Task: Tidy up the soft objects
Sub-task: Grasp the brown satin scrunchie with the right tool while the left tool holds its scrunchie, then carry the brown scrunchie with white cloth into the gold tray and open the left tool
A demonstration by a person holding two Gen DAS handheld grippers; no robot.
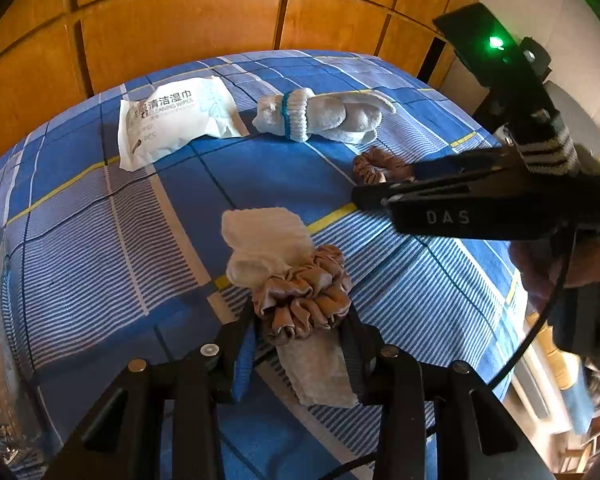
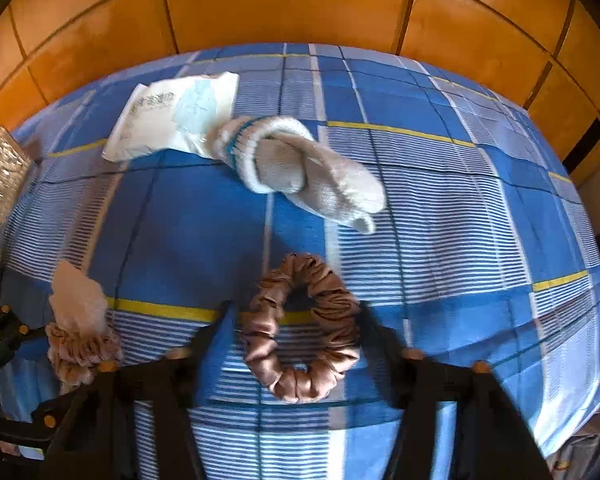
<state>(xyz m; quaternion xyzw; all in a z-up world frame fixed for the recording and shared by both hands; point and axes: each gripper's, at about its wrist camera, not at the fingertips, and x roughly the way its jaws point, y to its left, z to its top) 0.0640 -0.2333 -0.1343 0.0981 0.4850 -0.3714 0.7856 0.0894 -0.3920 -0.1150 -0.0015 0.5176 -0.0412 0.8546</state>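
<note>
The left gripper's jaws pinch a tan scrunchie bunched around a white cloth, low centre of the left view. The right gripper's jaws flank a brown scrunchie lying flat at lower centre of the right view; whether the pads press it I cannot tell. One bundle looks made; the glove and wipes pack at the top look untouched, so much seems left.
</note>
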